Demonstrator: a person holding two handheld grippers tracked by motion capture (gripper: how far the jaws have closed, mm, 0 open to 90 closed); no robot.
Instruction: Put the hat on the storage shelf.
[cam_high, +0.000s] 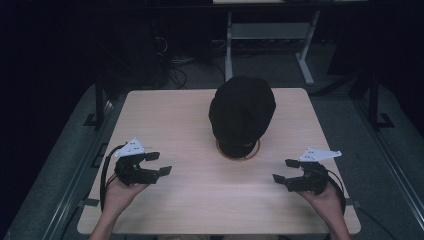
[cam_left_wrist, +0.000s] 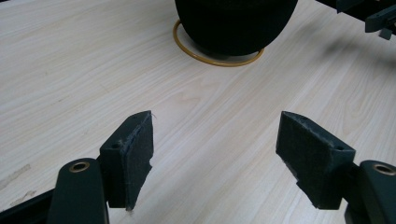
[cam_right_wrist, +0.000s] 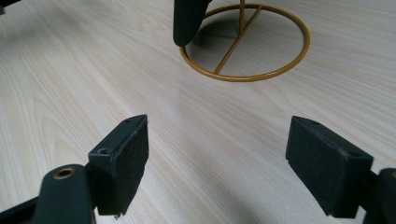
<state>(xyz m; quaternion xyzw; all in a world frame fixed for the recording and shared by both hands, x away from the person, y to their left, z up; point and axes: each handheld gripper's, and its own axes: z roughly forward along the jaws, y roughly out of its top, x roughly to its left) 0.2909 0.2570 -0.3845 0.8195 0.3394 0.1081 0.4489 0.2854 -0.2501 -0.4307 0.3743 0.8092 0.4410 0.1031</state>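
A black cap (cam_high: 242, 114) rests on a gold wire stand (cam_high: 238, 153) near the middle of the light wood table (cam_high: 190, 120). My left gripper (cam_high: 163, 163) hovers low at the front left, its jaws wide open with nothing between them. The right gripper (cam_high: 284, 170) mirrors it at the front right, also open and empty. From the left gripper view, the cap (cam_left_wrist: 236, 23) and the stand's ring base (cam_left_wrist: 217, 58) lie ahead of my left gripper (cam_left_wrist: 215, 144). In the right gripper view, the cap's brim (cam_right_wrist: 189, 21) hangs over the ring base (cam_right_wrist: 247, 44), beyond my right gripper (cam_right_wrist: 217, 149).
Bare wood lies between both grippers and the stand. Beyond the table's far edge stands a white desk frame (cam_high: 270, 35) with cables on the dark floor. Dark rails (cam_high: 100, 100) flank the table on either side.
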